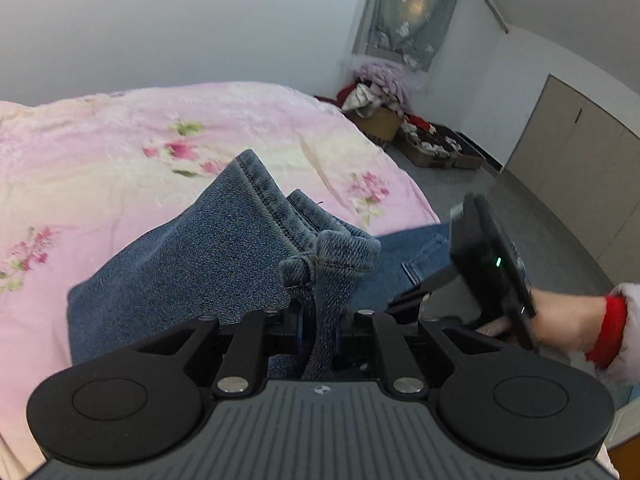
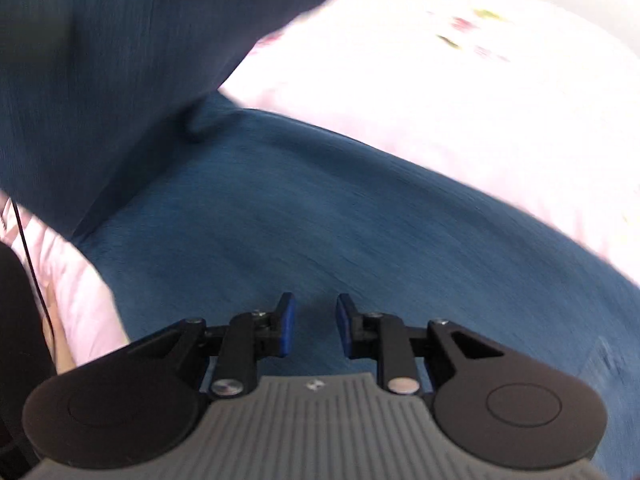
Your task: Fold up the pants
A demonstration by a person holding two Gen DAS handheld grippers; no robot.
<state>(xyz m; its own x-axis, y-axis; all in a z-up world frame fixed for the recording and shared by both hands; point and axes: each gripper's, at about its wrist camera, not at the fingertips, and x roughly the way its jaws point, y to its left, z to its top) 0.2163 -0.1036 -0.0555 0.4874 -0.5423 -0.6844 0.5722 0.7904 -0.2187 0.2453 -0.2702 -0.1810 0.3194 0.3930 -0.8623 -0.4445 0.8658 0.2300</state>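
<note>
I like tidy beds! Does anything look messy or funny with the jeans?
A bit. The jeans lie rumpled on the pink bedspread, and their hems bunch in a wad where the left hand-held gripper pinches them. Nothing looks torn.

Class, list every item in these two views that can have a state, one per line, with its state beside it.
Left hand-held gripper: shut on a bunched hem of the jeans.
Right hand-held gripper: open, nothing between its pads, above the denim.
Jeans: partly lifted at the hem, the rest lying on the bed.
Floral bedspread: spread over the bed, under the jeans.
Cabinet doors: closed.
</note>
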